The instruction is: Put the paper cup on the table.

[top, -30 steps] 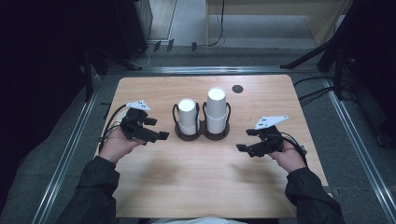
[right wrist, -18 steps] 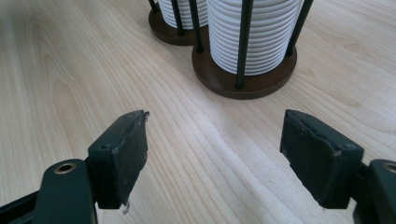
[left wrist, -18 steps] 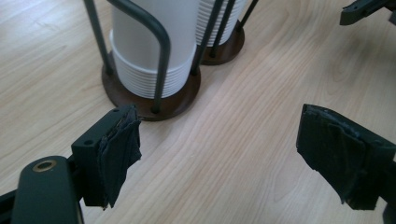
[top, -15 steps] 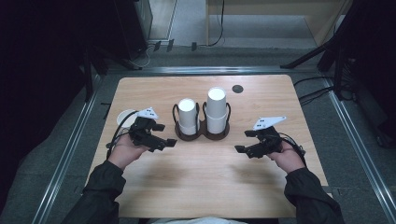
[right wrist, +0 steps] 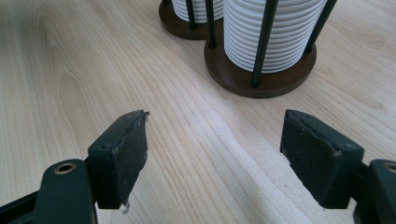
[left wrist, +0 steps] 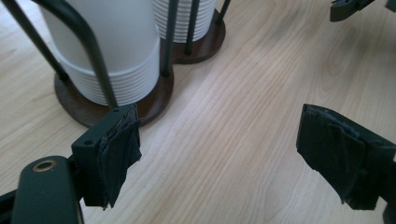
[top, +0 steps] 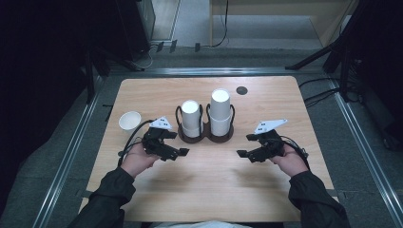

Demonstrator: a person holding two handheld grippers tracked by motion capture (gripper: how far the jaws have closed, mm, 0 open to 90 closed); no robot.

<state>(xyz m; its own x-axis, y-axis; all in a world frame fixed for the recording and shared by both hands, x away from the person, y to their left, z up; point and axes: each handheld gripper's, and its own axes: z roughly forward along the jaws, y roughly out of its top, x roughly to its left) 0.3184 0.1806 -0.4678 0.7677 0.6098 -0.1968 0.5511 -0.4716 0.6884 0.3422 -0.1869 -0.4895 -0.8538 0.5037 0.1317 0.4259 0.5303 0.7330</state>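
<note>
Both forearms reach forward, the left gripper (top: 178, 152) and right gripper (top: 244, 153) pointing inward, jaws wide apart.

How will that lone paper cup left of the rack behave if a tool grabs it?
The single paper cup stands upright and apart on the table; it looks thin-walled, so it probably dents under a firm squeeze. It appears empty, so likely very light and apt to slide or tip if nudged near its rim.

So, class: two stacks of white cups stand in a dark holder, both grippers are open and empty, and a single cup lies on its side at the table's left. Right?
Not quite: the single cup stands upright, mouth up, as the high view shows. The rest holds.
</note>
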